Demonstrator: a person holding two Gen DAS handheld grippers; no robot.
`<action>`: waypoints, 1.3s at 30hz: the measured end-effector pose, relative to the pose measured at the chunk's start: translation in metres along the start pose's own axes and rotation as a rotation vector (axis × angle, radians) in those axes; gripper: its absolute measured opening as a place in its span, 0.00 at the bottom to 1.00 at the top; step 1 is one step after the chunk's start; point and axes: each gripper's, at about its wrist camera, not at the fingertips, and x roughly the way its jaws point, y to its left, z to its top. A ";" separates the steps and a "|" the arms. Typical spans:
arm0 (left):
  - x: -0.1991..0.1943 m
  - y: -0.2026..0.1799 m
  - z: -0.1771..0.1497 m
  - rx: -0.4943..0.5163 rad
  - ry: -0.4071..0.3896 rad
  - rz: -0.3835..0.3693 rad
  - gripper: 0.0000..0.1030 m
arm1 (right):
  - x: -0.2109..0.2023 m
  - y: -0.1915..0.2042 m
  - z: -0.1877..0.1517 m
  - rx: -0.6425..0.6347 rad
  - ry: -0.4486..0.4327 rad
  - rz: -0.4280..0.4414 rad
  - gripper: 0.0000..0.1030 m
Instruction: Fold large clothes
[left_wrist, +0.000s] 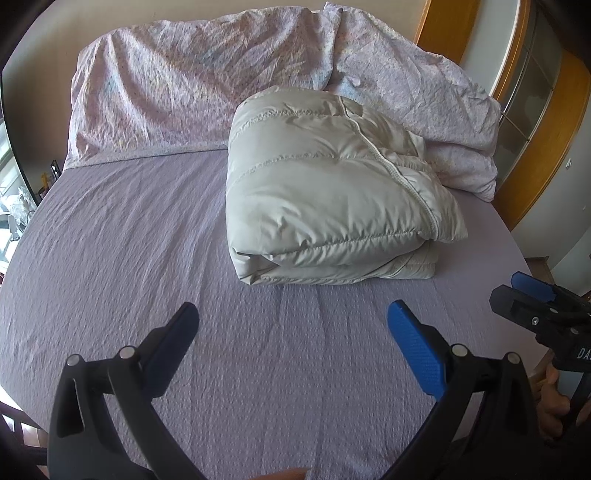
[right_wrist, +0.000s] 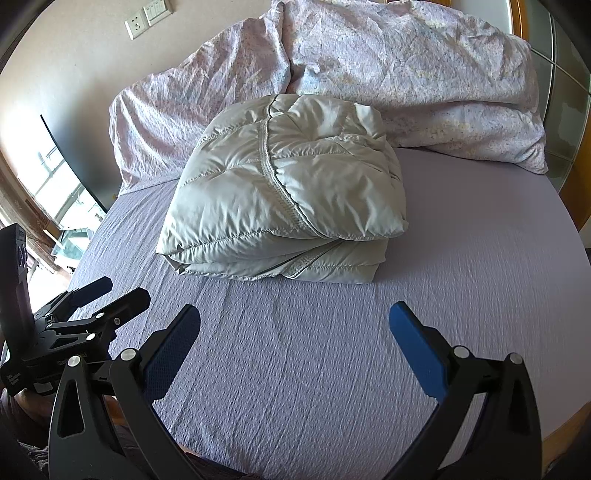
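1. Pale puffy jacket (right_wrist: 284, 192) sits folded mid-bed on the lilac sheet (right_wrist: 332, 350), just before the pillows (right_wrist: 406, 74).
2. Left gripper (left_wrist: 291, 332) and right gripper (right_wrist: 295, 332) hover spread and empty.
3. Probably finished; otherwise press the top layer flat, gently.

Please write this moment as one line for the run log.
jacket: folded on bed | left gripper: open, empty | right gripper: open, empty

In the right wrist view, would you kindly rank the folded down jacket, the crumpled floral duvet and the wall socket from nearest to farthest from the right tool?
1. Folded down jacket, on the bed just ahead of the right tool.
2. Crumpled floral duvet, behind the jacket at the bed's head.
3. Wall socket, upper left on the wall.
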 end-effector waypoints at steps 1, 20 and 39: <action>0.000 0.000 0.000 0.000 -0.001 0.000 0.98 | 0.000 0.000 0.000 0.000 0.000 0.001 0.99; 0.000 0.000 0.001 -0.001 0.000 0.000 0.98 | 0.000 0.000 0.000 -0.001 0.000 0.001 0.99; 0.001 0.000 -0.002 -0.001 0.006 0.003 0.98 | 0.000 -0.001 0.000 -0.002 0.002 0.002 0.99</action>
